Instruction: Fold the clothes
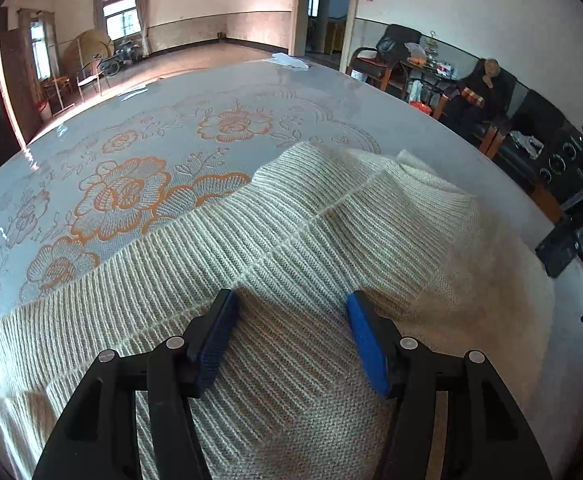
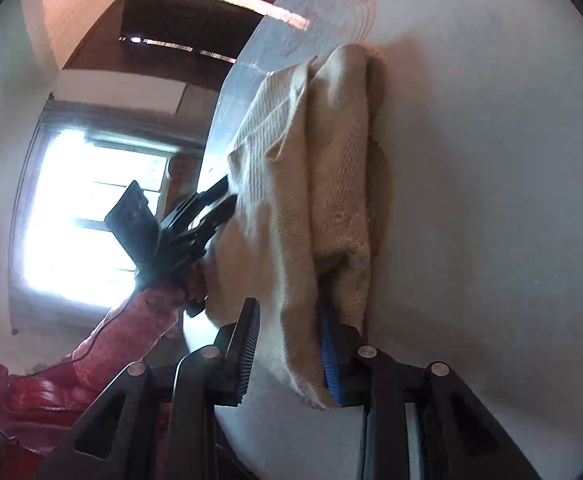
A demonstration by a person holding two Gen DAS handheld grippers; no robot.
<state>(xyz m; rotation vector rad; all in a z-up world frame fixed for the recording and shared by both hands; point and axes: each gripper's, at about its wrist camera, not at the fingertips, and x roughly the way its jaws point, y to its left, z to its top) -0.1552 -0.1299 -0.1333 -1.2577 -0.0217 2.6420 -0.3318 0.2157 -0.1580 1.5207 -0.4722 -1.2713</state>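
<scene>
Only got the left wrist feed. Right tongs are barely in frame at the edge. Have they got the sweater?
Observer: Not clamped. The right tongs are open, with an edge of the sweater between the fingers, lying against the blue pad.
Operator: How does the sweater sit on that side?
Observer: Layers are bunched into a ridge on the white table.
Operator: See my left tongs from there?
Observer: Yes. The left tongs are at the sweater's opposite edge, and a red sleeve shows behind them.
</scene>
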